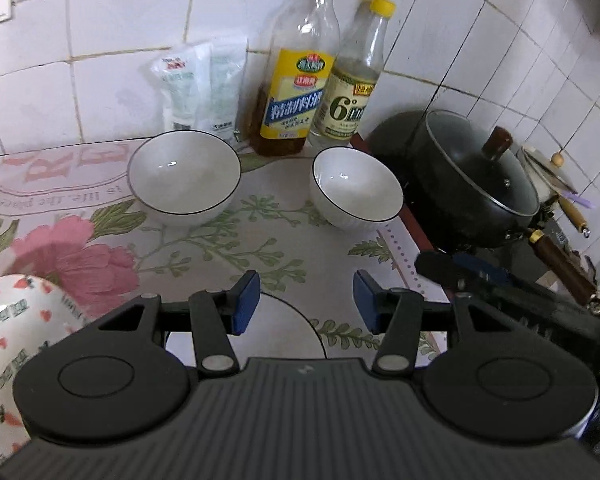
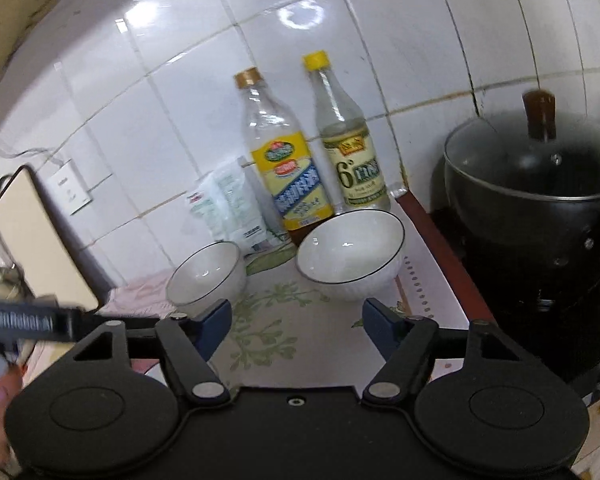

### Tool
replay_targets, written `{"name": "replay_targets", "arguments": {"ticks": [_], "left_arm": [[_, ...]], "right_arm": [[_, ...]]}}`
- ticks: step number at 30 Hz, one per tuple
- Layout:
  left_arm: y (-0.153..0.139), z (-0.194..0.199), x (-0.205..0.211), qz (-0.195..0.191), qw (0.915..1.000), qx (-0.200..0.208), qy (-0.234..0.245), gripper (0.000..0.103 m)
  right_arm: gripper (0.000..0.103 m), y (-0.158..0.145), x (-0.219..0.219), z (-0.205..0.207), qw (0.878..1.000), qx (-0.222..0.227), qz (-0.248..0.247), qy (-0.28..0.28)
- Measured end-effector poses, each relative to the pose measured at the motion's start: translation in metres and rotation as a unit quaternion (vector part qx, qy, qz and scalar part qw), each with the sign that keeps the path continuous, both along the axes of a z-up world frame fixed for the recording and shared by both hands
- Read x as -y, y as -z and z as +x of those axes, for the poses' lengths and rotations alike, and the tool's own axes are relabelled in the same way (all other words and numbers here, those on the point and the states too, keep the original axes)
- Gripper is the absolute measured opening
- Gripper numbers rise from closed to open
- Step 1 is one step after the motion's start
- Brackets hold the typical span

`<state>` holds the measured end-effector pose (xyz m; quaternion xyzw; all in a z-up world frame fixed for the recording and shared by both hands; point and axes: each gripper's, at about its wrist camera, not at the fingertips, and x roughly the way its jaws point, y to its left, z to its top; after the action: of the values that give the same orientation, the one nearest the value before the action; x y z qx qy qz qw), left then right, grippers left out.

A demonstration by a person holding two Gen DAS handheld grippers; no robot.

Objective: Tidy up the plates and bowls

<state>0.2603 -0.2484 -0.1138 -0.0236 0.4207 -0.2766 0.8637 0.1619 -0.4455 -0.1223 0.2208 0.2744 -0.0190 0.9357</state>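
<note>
While your left tool [image 1: 306, 300] hangs with its blue pads spread and nothing between them, it sits above a white plate [image 1: 284, 330] with a thin dark rim that lies flat on the flowered surface [image 1: 204, 248]. Ahead of it stand 2 white bowls with dark rims, well apart from each other: the wider bowl [image 1: 185, 176] to the left, the ribbed bowl [image 1: 356, 188] to the right, near the surface's edge. At the lower left a carrot-patterned dish [image 1: 16, 340] lies partly under the tool's body. Your right tool [image 2: 296, 326] is likewise released, fingers wide and gripping nothing, and points at the ribbed bowl [image 2: 350, 252]. Behind the bowls, against the tiled wall [image 1: 120, 20], stand 2 bottles, a yellow-labelled bottle [image 1: 296, 68] and a clear bottle marked 6° [image 1: 352, 80], with a white packet [image 1: 202, 88] to their left. To the right, off the surface, a black pot [image 1: 476, 176] carries a glass lid.
</note>
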Motion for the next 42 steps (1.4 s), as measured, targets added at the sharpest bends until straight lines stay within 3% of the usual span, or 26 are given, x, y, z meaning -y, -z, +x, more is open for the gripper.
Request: {"name": "replay_targets", "arguments": {"ticks": [5,7,9,15,19,21,23,25,26,28,33,42], "left_arm": [[0.018,0.018,0.015,0.000,1.0000,0.000,0.003,0.055],[0.023,0.025,0.022,0.006,0.9999,0.012,0.000,0.055],[0.025,0.034,0.029,0.006,0.9997,0.023,-0.006,0.055],[0.027,0.064,0.051,-0.003,0.9997,0.017,-0.016,0.053],[0.036,0.081,0.081,0.017,0.9986,0.036,-0.034,0.053],[0.046,0.097,0.098,0.031,0.9988,0.012,-0.037,0.052],[0.055,0.108,0.108,0.028,0.9987,-0.013,-0.040,0.051],[0.063,0.114,0.115,0.038,0.9978,-0.019,-0.051,0.041],[0.067,0.115,0.117,0.041,0.9975,-0.022,-0.053,0.032],[0.071,0.119,0.117,0.028,0.9974,-0.041,-0.052,0.026],[0.071,0.118,0.120,0.022,0.9981,-0.047,-0.034,0.011],[0.070,0.112,0.123,0.034,0.9981,-0.037,-0.037,0.011]], "right_arm": [[0.072,0.012,0.015,0.033,0.998,-0.029,-0.001,0.050],[0.072,0.021,0.023,0.046,0.996,-0.048,0.025,0.073],[0.072,0.027,0.031,0.054,0.995,-0.040,0.056,0.075],[0.069,0.034,0.045,0.077,0.992,-0.040,0.053,0.105],[0.066,0.042,0.048,0.095,0.989,-0.069,0.008,0.132],[0.064,0.046,0.045,0.103,0.986,-0.077,-0.043,0.144],[0.061,0.049,0.046,0.108,0.985,-0.084,-0.054,0.139],[0.053,0.051,0.049,0.111,0.987,-0.092,-0.037,0.129],[0.044,0.052,0.049,0.112,0.987,-0.094,-0.035,0.126],[0.029,0.053,0.050,0.112,0.987,-0.098,-0.030,0.122],[0.025,0.055,0.057,0.109,0.987,-0.095,0.009,0.131],[0.023,0.057,0.057,0.112,0.987,-0.097,0.018,0.129]]}}
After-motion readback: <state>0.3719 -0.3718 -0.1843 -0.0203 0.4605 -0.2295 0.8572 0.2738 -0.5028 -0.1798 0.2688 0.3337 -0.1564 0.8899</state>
